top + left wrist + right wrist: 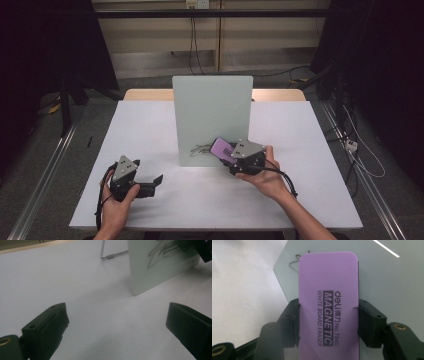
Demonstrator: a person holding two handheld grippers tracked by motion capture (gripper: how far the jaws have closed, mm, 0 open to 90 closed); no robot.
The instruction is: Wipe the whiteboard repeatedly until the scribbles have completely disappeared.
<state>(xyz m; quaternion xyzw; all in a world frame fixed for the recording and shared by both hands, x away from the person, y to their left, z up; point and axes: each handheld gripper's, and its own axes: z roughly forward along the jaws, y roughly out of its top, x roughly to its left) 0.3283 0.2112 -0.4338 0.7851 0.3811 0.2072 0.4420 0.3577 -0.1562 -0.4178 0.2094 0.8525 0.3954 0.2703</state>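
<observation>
A pale whiteboard [211,115] stands upright at the middle of the white table [150,130], with black scribbles [199,149] near its lower edge. My right gripper [229,154] is shut on a purple whiteboard eraser [222,148], holding it at the board's lower right beside the scribbles. In the right gripper view the eraser [328,302], printed "MAGNETIC WHITE BOARD ERASER", sits between the two fingers [292,315] in front of the board [387,277]. My left gripper [156,183] rests low over the table at front left, open and holding nothing, as its own view [117,315] shows, facing the board [162,267].
The board's wire stand foot [110,257] rests on the table behind it. A wooden strip [145,94] runs along the table's far edge. Cables [360,150] lie on the floor to the right, and metal rails [45,175] flank the table.
</observation>
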